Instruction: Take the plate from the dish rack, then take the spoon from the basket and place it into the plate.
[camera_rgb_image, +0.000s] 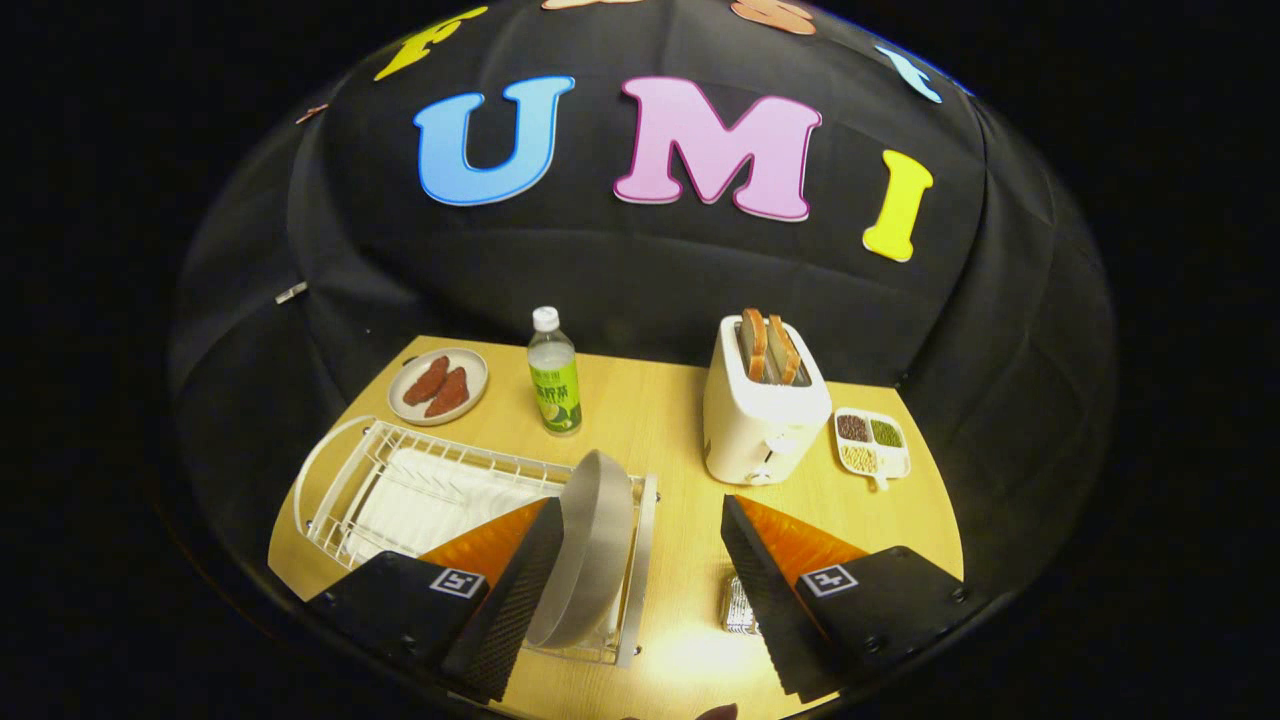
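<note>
Grey plate stands in the dish rack, beside 1 of the spread fingers.

Your gripper stood wide open; the plate in the dish rack touched the left finger, with bare table between plate and toaster.
</note>
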